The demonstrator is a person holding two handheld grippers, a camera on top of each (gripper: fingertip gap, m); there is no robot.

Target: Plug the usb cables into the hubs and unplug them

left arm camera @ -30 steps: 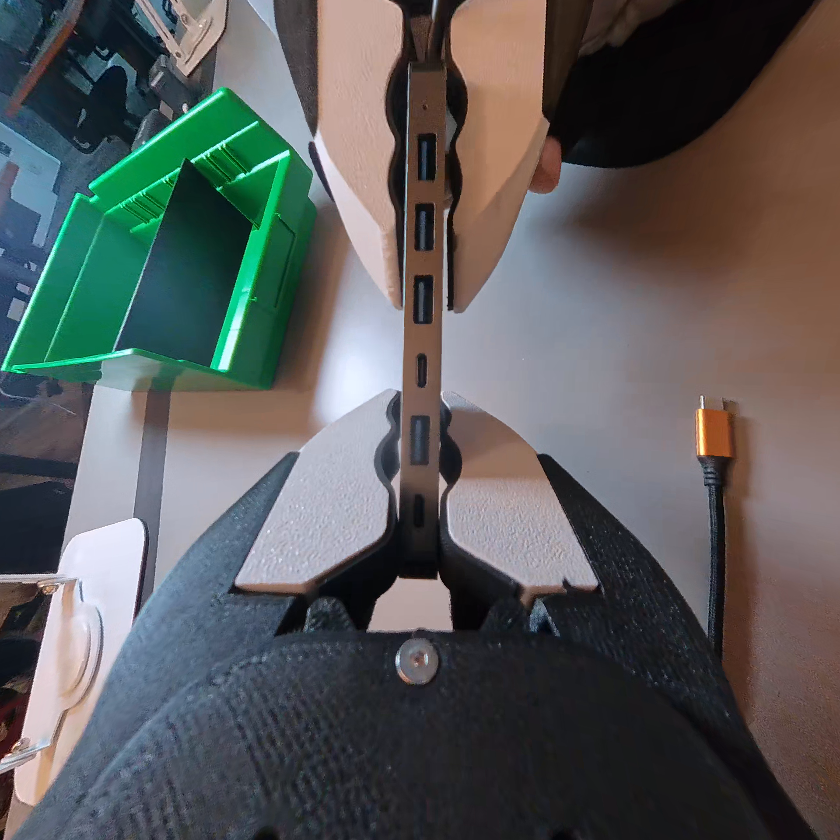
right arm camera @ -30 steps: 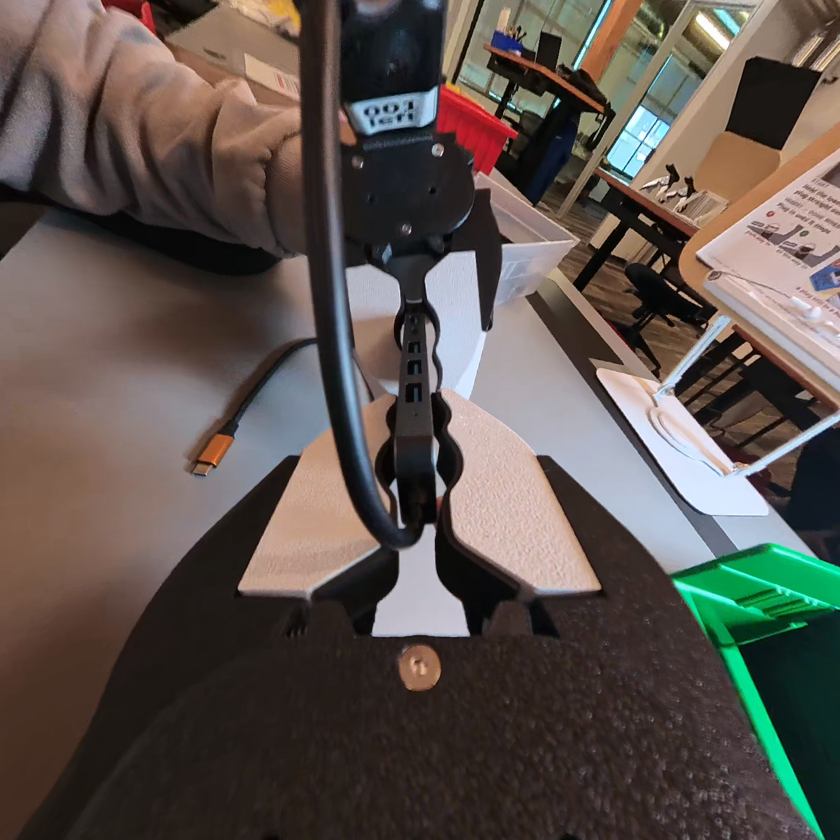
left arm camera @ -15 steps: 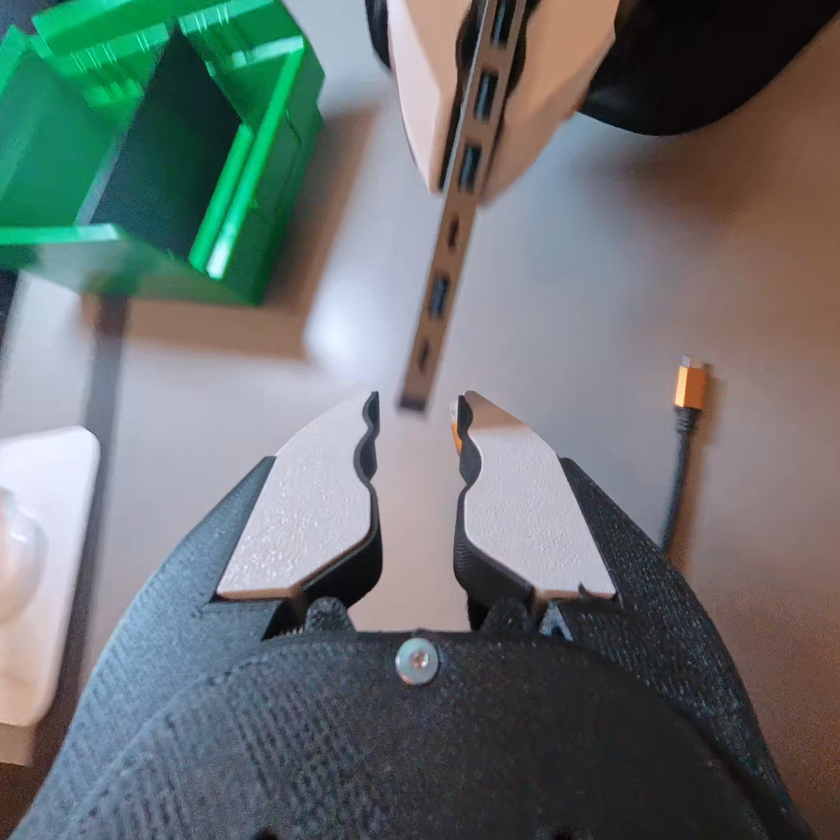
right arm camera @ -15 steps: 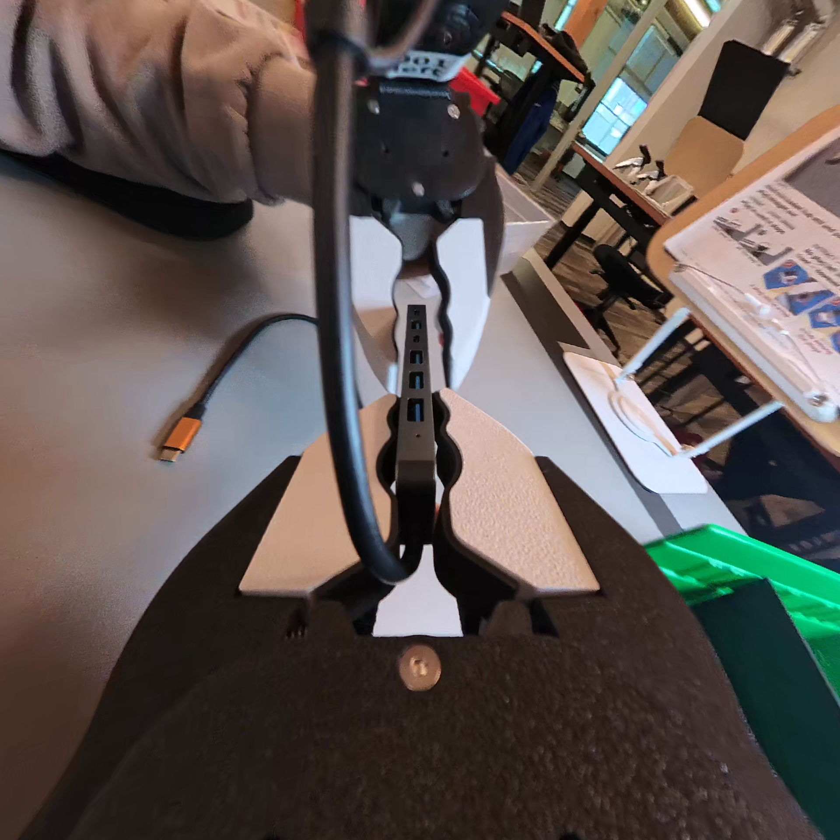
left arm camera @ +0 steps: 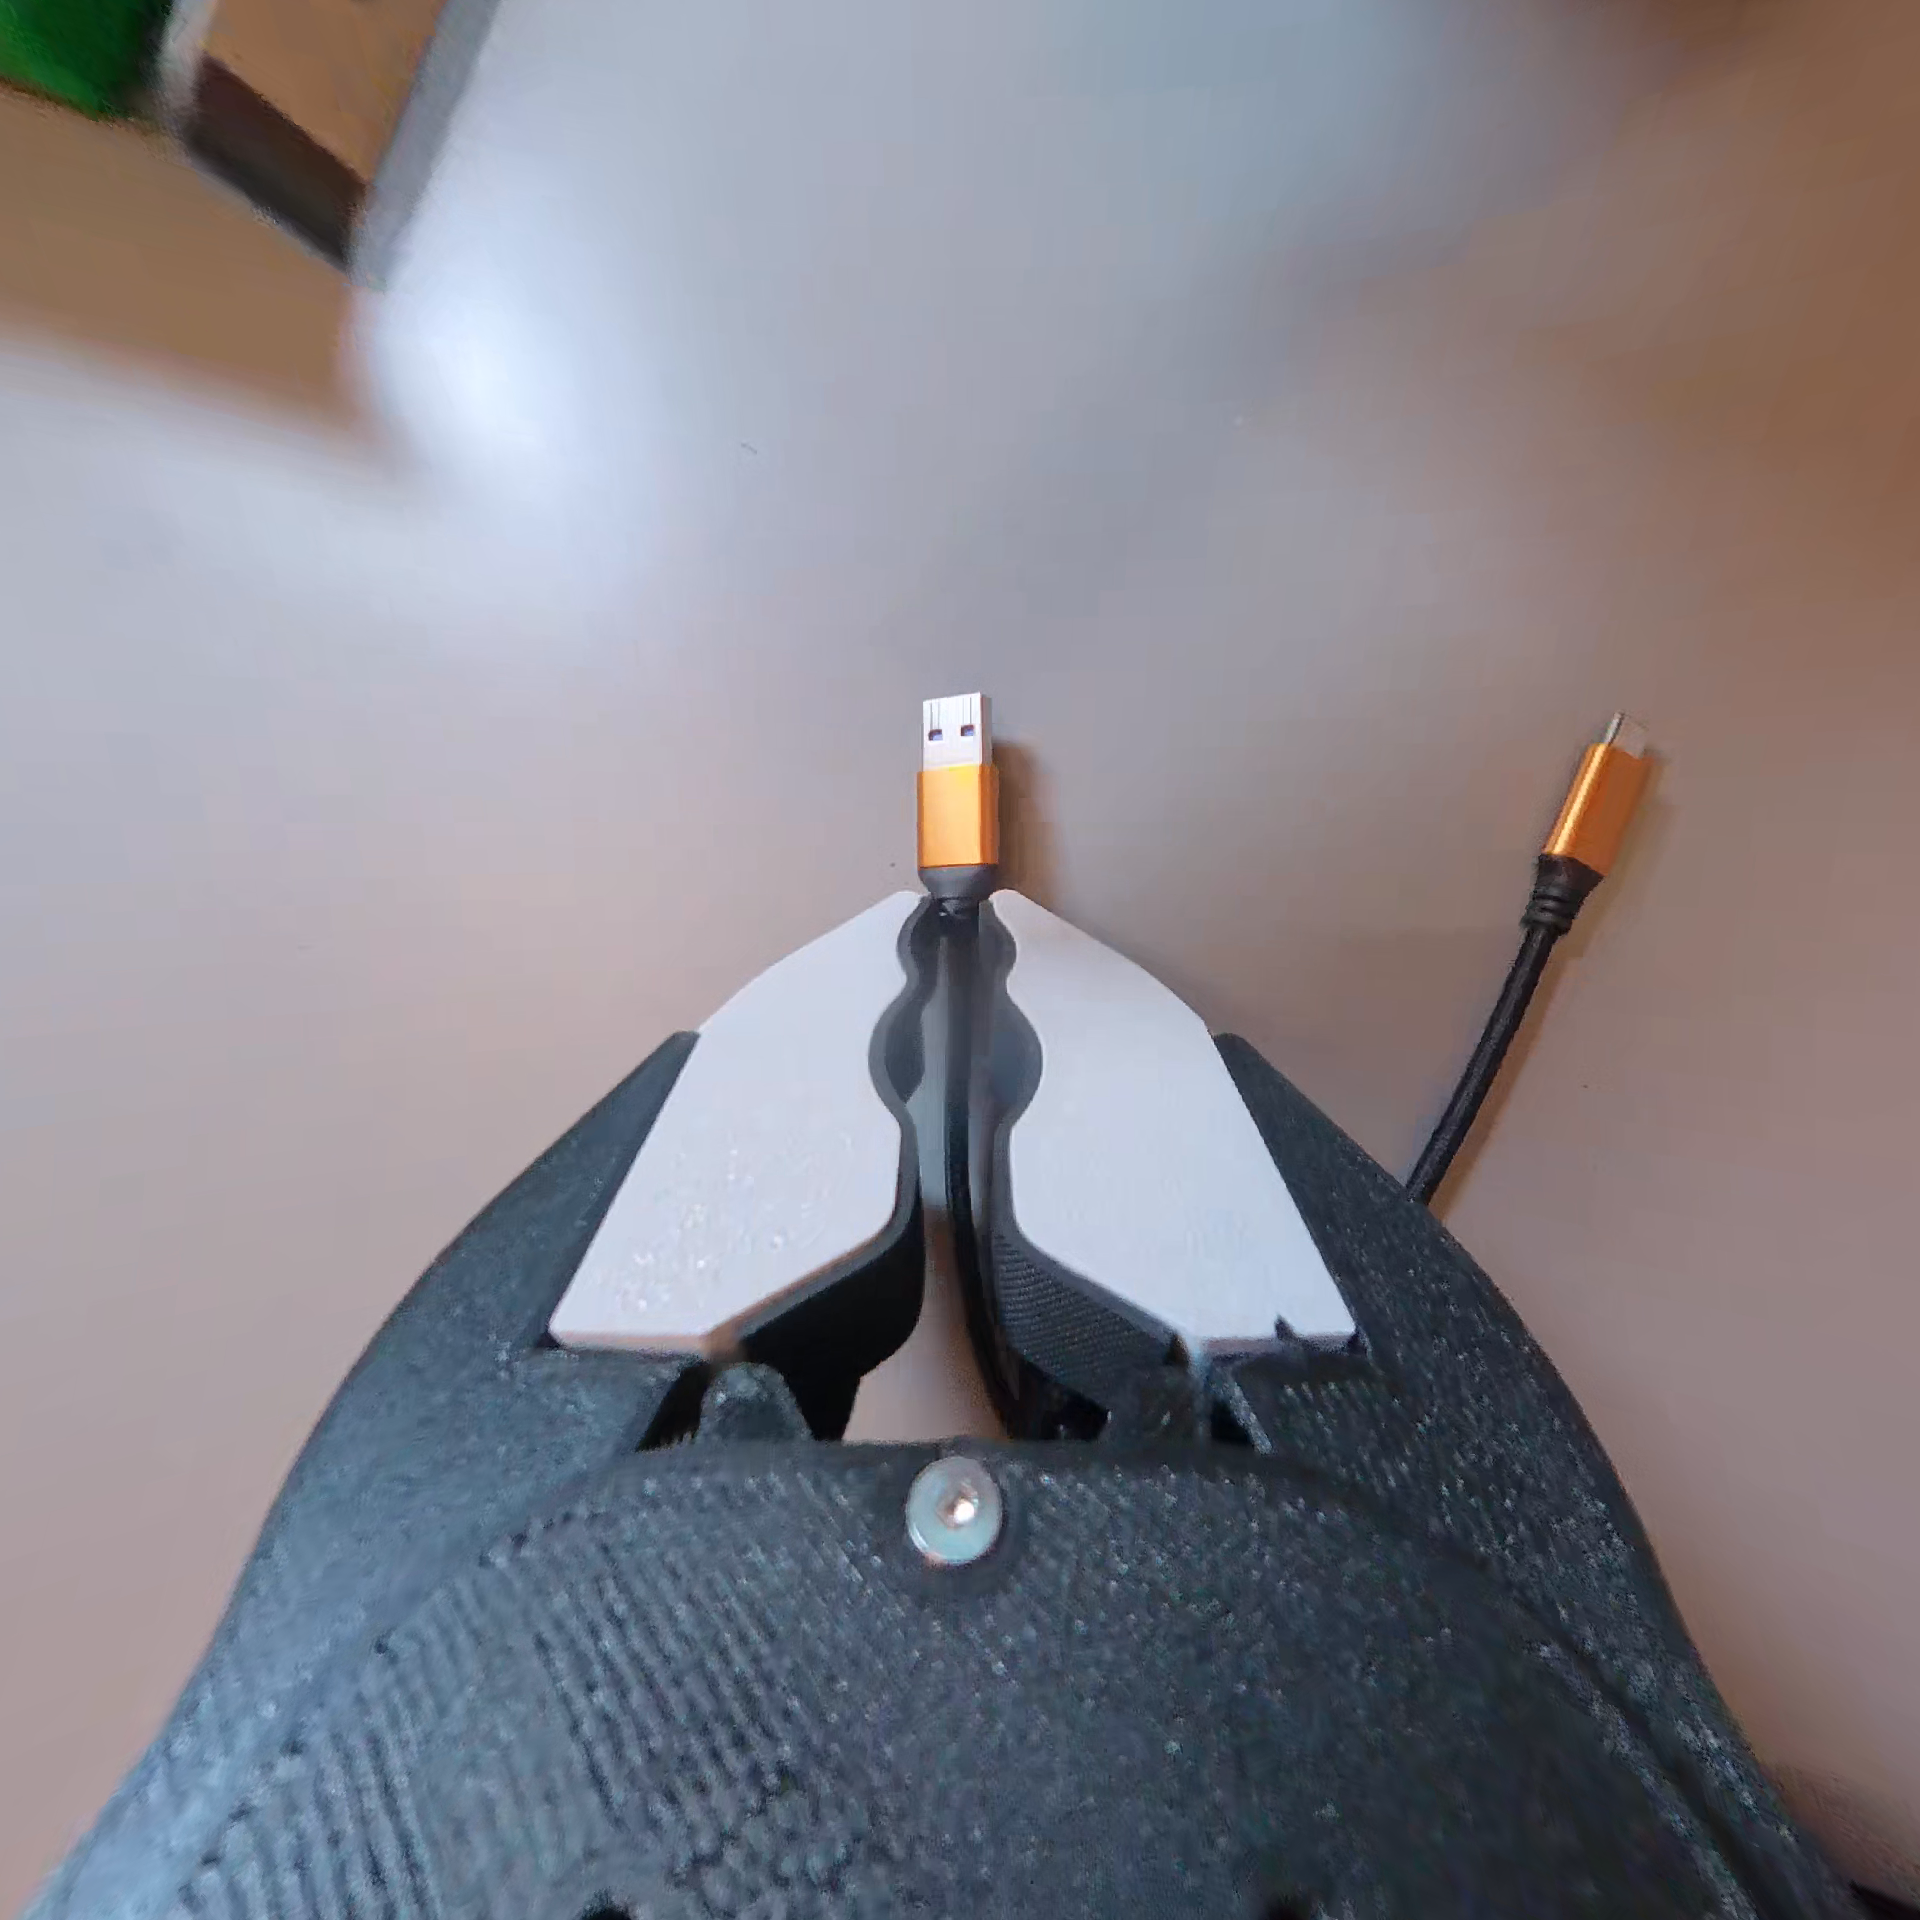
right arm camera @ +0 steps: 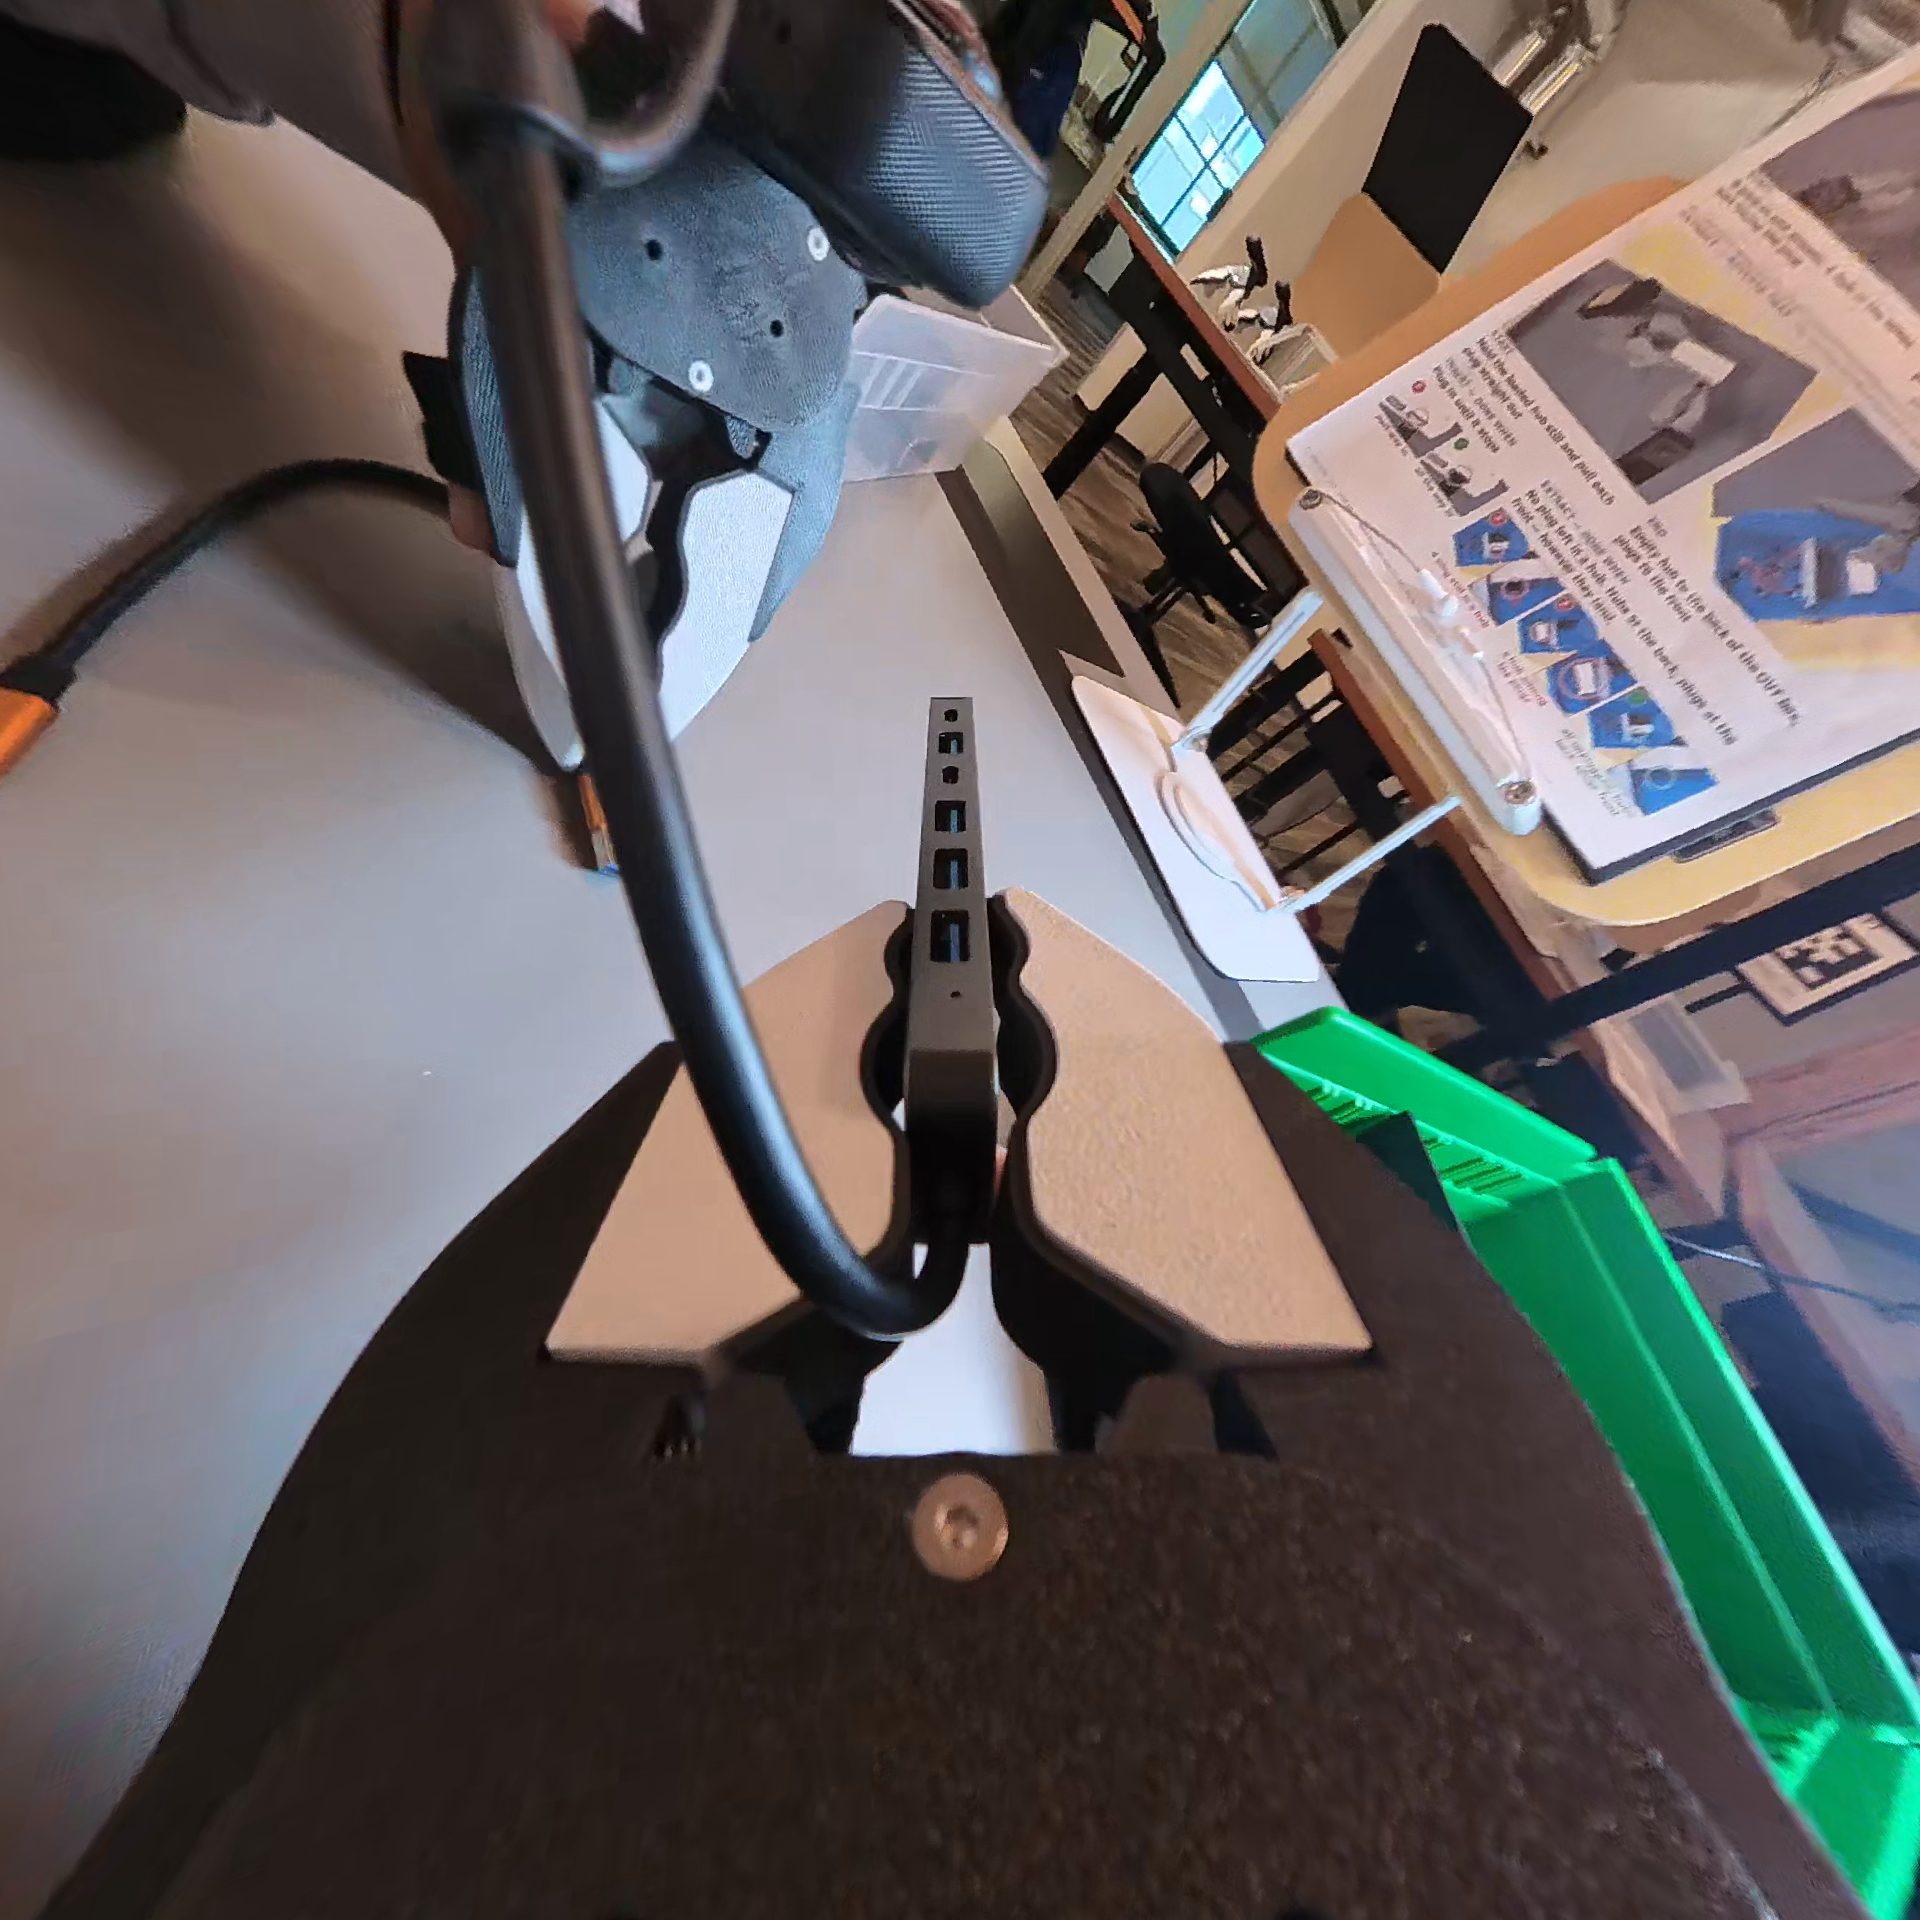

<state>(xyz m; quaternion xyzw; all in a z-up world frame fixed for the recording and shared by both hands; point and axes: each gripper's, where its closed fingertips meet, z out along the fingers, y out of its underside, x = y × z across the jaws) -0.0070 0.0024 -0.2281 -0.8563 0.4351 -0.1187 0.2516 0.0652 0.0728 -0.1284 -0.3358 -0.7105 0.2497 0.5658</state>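
My left gripper (left arm camera: 958, 902) is shut on a black cable just behind its orange USB-A plug (left arm camera: 958, 805), low over the grey table (left arm camera: 935, 416). The plug sticks out past the fingertips. The cable's other end, an orange USB-C plug (left arm camera: 1595, 800), lies on the table to the right. My right gripper (right arm camera: 951, 904) is shut on a dark slim hub (right arm camera: 948, 821), ports facing up, held above the table. The hub's own black cable (right arm camera: 623, 727) loops up to the left. The left gripper's white fingers (right arm camera: 727, 582) show beyond the hub in the right wrist view, pointing down.
A green bin (right arm camera: 1558, 1299) stands at the right of the hub; its corner shows in the left wrist view (left arm camera: 62, 52). A white stand base (right arm camera: 1174, 821) holds an instruction sheet (right arm camera: 1610, 520) past the table edge. A clear box (right arm camera: 935, 384) sits at the far end. My hands' fingertips stand some 15 centimeters from each other.
My left gripper let go of the hub's far end, moved down to the table and shut on the USB-A cable. My right gripper still holds the hub.
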